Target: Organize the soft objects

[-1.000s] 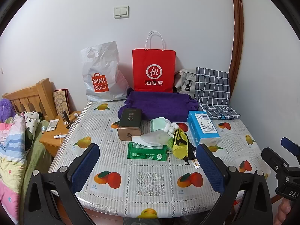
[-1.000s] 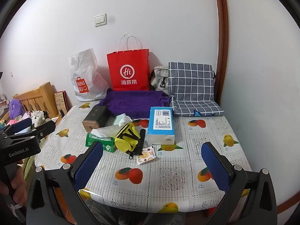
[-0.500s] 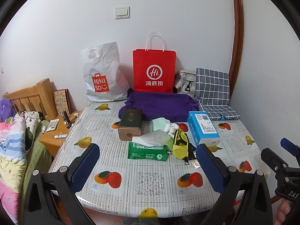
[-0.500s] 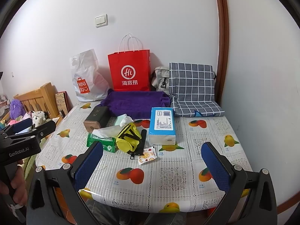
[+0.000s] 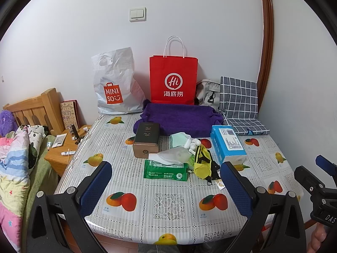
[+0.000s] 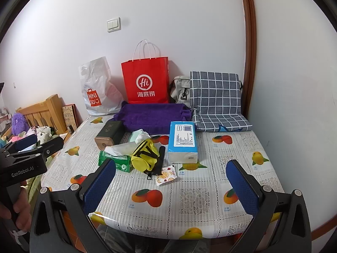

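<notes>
On the fruit-print table (image 5: 168, 206) lie a green tissue pack (image 5: 165, 169), a yellow pouch (image 5: 202, 164), a mint cloth (image 5: 179, 139), a blue tissue pack (image 5: 228, 144) and a folded purple towel (image 5: 181, 118). In the right wrist view they show as green pack (image 6: 118, 160), yellow pouch (image 6: 145, 156), blue pack (image 6: 183, 141) and towel (image 6: 153, 116). My left gripper (image 5: 166, 187) is open and empty above the table's near edge. My right gripper (image 6: 171, 186) is open and empty, also near the front edge.
A brown tin box (image 5: 146, 140) stands left of the pile. A red paper bag (image 5: 173, 80), a white Miniso bag (image 5: 117, 84), a grey bag (image 5: 207, 92) and a checked cushion (image 5: 239, 99) line the wall. A wooden nightstand (image 5: 65, 147) and bedding (image 5: 14, 160) are at left.
Both views have shifted very slightly; the table objects have not moved and both grippers stay open.
</notes>
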`<state>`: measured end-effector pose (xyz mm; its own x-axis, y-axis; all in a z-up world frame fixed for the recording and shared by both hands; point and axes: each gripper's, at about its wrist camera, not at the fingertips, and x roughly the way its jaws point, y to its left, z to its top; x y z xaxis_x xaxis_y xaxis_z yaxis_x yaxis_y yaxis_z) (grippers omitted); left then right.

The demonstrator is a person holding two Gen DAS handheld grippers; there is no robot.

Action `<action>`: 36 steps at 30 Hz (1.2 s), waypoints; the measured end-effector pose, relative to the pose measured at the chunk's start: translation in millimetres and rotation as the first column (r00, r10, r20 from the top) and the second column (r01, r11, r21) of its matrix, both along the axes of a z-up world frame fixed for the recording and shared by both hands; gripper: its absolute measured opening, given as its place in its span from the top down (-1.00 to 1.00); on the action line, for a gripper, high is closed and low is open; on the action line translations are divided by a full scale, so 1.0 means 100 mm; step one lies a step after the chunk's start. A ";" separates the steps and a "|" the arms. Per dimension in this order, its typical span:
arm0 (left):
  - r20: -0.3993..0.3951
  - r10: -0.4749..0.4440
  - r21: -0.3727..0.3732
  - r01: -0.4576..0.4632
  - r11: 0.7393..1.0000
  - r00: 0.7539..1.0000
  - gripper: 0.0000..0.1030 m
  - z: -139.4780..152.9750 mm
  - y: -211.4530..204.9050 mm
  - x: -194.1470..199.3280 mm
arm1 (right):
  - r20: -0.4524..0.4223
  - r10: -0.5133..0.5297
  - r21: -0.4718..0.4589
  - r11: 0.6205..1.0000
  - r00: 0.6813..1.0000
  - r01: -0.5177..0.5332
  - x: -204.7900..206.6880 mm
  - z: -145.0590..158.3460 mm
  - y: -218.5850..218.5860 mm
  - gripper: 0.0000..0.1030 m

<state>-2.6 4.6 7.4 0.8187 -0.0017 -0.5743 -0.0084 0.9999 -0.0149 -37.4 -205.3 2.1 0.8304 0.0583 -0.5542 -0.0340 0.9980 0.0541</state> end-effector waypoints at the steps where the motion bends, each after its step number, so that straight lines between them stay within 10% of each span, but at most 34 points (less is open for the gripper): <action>1: 0.000 0.000 0.000 0.000 1.000 1.000 -1.00 0.00 0.00 0.00 | -0.001 0.000 0.000 1.000 1.000 0.000 0.00 0.00 -0.01 -1.00; 36: 0.003 0.002 -0.001 -0.002 1.000 1.000 -1.00 0.00 0.01 -0.01 | 0.006 0.011 0.014 1.000 1.000 -0.011 -0.03 -0.02 0.02 -1.00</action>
<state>-3.6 5.9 7.6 0.8206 -0.0010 -0.5714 -0.0101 0.9998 -0.0162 -40.1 -203.5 0.1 0.8331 0.0752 -0.5480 -0.0453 0.9967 0.0679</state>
